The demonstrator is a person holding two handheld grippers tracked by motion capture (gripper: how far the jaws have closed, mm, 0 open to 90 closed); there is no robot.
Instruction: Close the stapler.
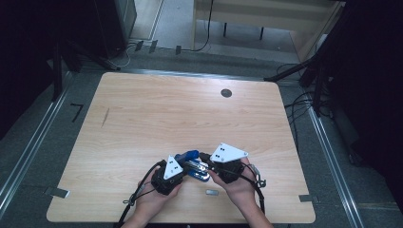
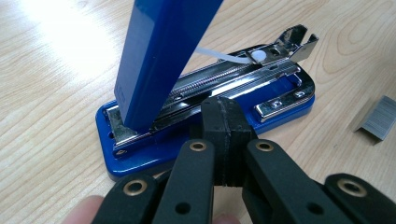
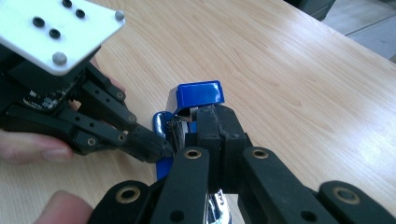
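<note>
Fingers (image 2: 229, 140) pressed together beside opened stapler (image 2: 210, 93), staple strip (image 2: 376, 118) nearby.

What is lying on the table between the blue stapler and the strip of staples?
Nothing: in the left gripper view, only bare table separates the stapler from the staple strip.

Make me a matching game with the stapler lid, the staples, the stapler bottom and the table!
Things:
1. stapler lid
2. strip of staples
3. stapler base
4. table

States:
A. lying loose on the wood
B. swung up, open
C. light wood, bearing everything
D. flat on the table, blue

Pairs: 1-B, 2-A, 3-D, 4-C
</note>
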